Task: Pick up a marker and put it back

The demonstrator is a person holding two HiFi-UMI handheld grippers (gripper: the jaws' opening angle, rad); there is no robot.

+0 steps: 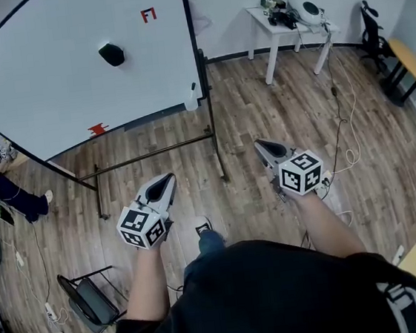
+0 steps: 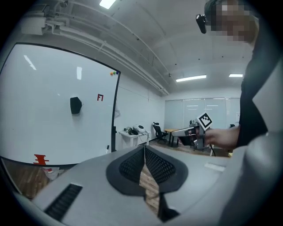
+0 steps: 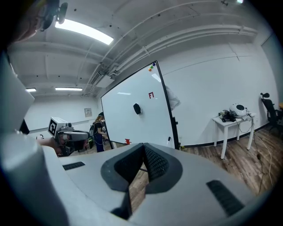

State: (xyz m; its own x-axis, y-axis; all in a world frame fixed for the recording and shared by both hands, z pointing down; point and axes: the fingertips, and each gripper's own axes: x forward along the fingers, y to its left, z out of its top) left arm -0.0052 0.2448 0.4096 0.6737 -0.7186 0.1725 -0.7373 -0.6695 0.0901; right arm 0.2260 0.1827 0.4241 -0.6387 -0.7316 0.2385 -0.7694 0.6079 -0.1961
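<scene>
- The wood-plank floor carries a whiteboard's black frame, a folded dark chair and a white cable trailing over the planks.
- A white bench stands by the wall, bearing a rounded white device and dark gear.
</scene>
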